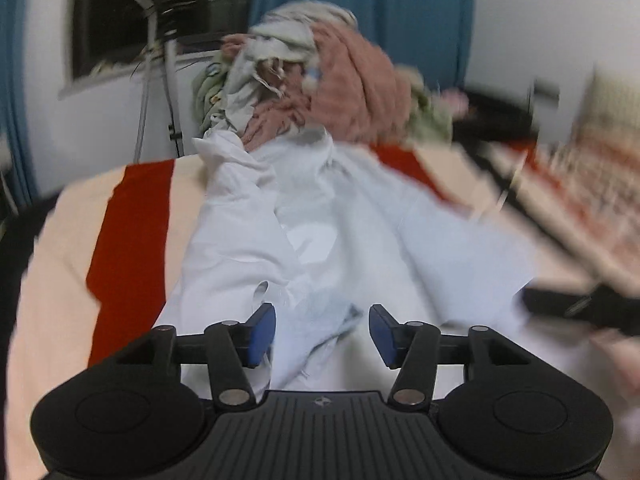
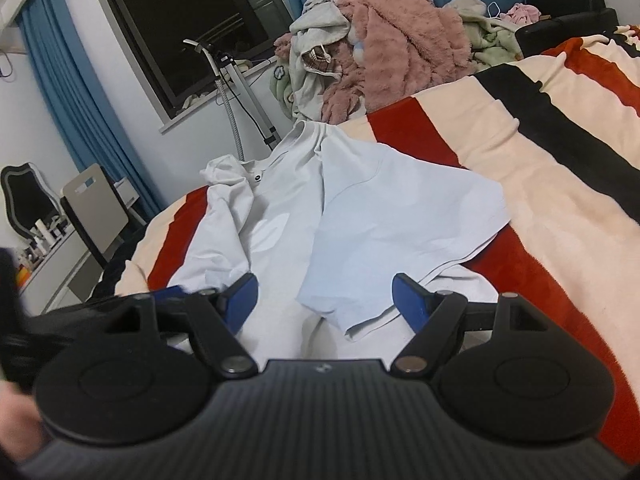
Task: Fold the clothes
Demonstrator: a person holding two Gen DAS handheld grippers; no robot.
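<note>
Left wrist view: low, close over white shirt [image 1: 320,216], facing clothes pile [image 1: 320,80], blurred | Right wrist view: low, rightward, facing same pile [image 2: 384,52] | Shared: shirt [image 2: 360,216], striped blanket [image 2: 560,184], window.

The left wrist view was smeared with motion blur, worst on its right side, where a dark shape [image 1: 580,310] beside the shirt [image 1: 360,232] could not be identified. In the right wrist view, the gripper body hid the shirt's [image 2: 400,216] near hem.
</note>
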